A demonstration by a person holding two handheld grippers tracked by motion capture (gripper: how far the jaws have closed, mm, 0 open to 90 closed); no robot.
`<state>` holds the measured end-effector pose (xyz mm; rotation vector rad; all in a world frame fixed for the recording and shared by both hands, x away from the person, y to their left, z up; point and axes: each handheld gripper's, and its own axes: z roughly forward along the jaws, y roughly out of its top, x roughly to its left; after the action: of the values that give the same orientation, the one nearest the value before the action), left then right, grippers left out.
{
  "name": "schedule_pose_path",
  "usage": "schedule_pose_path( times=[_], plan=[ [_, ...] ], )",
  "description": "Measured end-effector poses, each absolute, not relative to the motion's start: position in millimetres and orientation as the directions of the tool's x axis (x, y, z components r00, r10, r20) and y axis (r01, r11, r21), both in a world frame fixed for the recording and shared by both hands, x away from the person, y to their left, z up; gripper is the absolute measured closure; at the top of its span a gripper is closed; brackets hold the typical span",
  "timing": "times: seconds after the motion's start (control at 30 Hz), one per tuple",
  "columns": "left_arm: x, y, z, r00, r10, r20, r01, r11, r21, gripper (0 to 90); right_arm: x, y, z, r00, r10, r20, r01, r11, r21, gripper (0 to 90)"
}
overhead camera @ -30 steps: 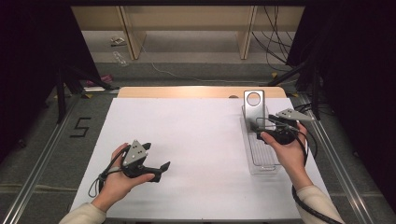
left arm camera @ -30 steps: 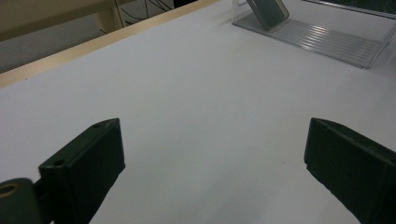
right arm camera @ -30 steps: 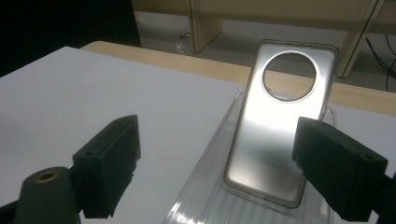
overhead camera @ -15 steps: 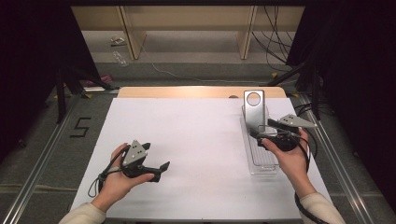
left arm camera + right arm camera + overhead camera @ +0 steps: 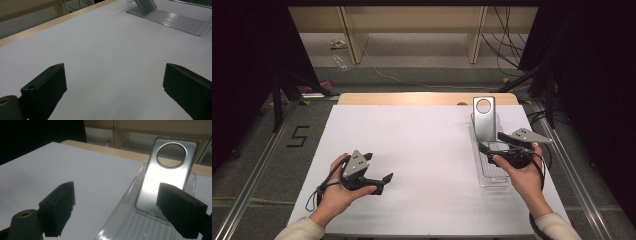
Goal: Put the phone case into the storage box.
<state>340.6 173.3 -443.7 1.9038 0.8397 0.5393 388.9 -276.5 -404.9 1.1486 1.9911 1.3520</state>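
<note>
On the table's [image 5: 422, 150] right side, a clear tray [image 5: 490, 176] is lying lengthwise, a metal plate [image 5: 484, 119] with a round hole leaning upright at its far end. Right gripper [image 5: 488, 149] is hovering over the tray's middle, jaws spread wide and aimed at the plate, probably lining up to grasp it; nothing between them yet. Left gripper [image 5: 384, 180] is resting low near the front left, jaws also apart and empty, pointing toward the tray, seemingly parked clear of the work.
</note>
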Motion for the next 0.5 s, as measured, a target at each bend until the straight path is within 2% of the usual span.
schedule_pose_path(
  times=[0.5],
  plan=[
    [340.6,173.5,-443.6,0.666,0.745,0.019,0.324,-0.312,0.893,4.5,379.8,-279.2,-408.6,-0.546,0.835,0.072,0.374,0.166,0.912,16.5]
  ],
)
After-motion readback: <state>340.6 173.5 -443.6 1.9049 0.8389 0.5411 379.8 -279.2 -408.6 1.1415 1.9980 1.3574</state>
